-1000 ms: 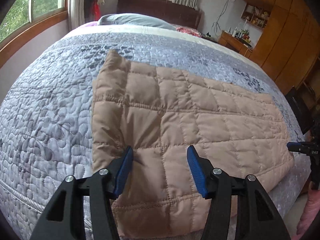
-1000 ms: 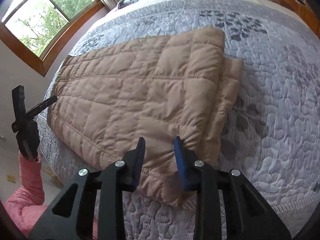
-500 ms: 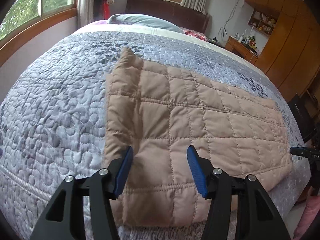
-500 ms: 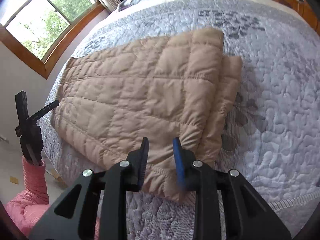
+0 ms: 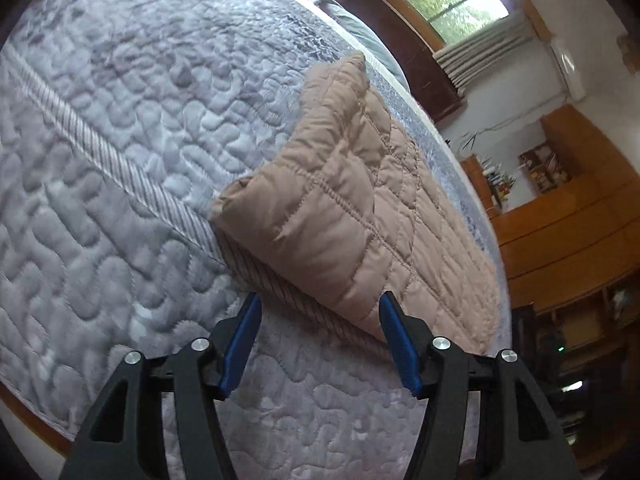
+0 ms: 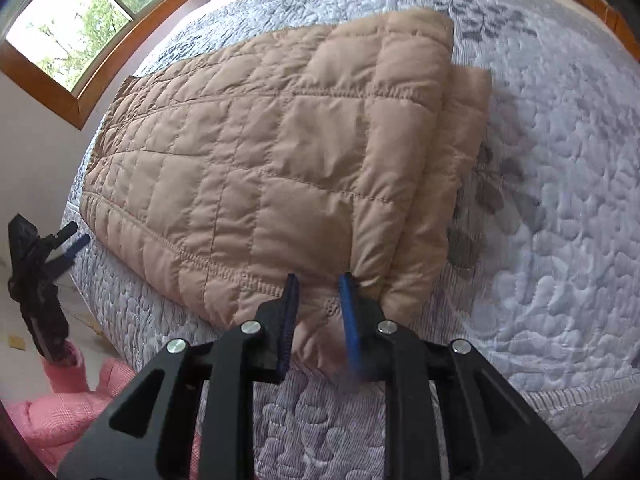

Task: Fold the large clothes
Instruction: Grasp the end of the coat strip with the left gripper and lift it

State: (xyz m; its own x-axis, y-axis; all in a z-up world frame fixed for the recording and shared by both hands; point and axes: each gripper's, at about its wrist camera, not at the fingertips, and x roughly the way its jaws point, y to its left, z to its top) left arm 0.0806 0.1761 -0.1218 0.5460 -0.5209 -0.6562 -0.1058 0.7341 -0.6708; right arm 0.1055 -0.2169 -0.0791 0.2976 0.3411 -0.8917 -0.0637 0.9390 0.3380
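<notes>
A tan quilted puffer jacket (image 5: pixel 360 208) lies folded on the grey quilted bedspread (image 5: pixel 120 120). My left gripper (image 5: pixel 318 306) is open at the jacket's near ribbed hem, low beside the bed's edge, its jaws wide apart with the hem between them. In the right wrist view the jacket (image 6: pixel 280 152) spreads across the bed, a second layer showing at its right edge. My right gripper (image 6: pixel 318 284) has its jaws narrowly apart around the jacket's near corner; whether they pinch the fabric is unclear. The left gripper (image 6: pixel 44 248) also shows at far left, off the bed.
The bedspread (image 6: pixel 560 200) extends to the right of the jacket. A window (image 6: pixel 80 20) is on the far wall. Wooden cabinets (image 5: pixel 568 220) and a dark headboard (image 5: pixel 404 52) stand beyond the bed. A pink sleeve (image 6: pixel 68 396) is at lower left.
The left gripper has dropped low and swung to the jacket's hem at the bed edge, view tilted. The right gripper's jaws have narrowed around the jacket's near corner.
</notes>
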